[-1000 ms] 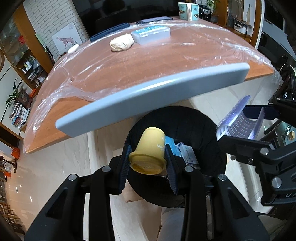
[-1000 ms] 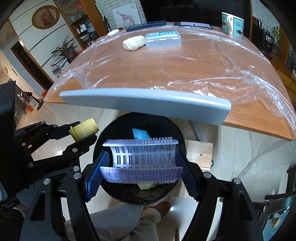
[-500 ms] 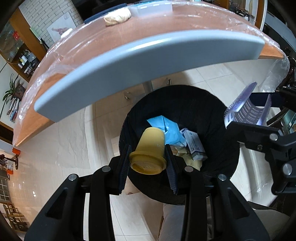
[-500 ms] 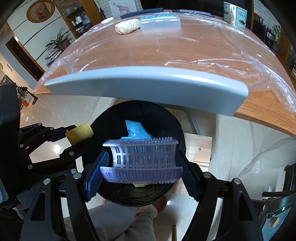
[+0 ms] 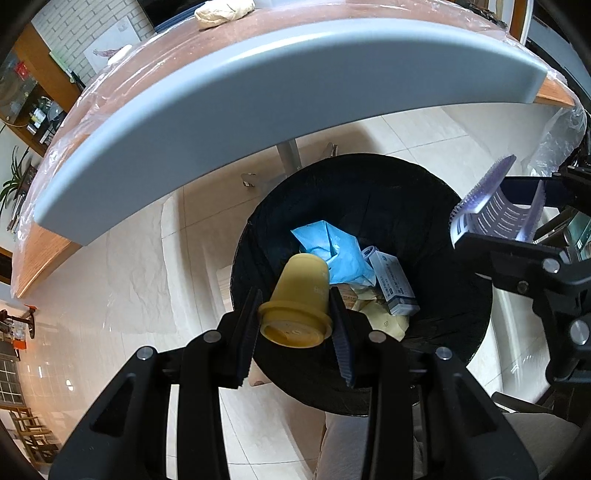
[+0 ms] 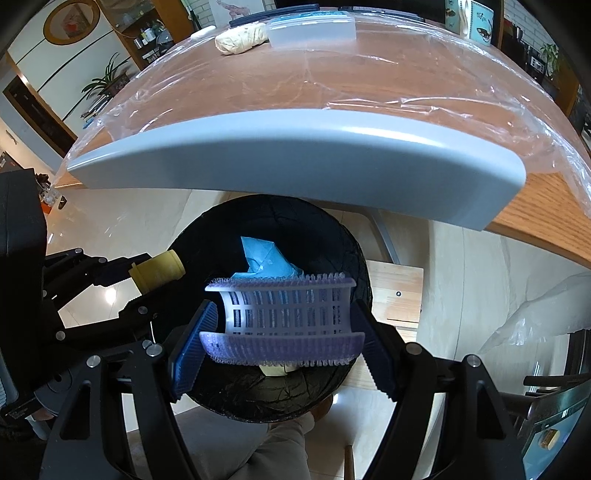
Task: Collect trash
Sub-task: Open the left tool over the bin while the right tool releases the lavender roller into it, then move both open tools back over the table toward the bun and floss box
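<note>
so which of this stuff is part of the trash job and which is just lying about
Part of the job:
- yellow cup in the left tongs
- purple slotted plastic piece in the right tongs
- black bin with a blue wrapper and a small carton inside

Lying about:
- dough lump on the table
- clear lidded box
- mugs

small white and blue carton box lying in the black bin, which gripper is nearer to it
Left, by a narrow margin. The left gripper with its yellow cup hangs just beside the carton box; the right gripper holds the lilac mesh piece over the bin's rim.
</note>
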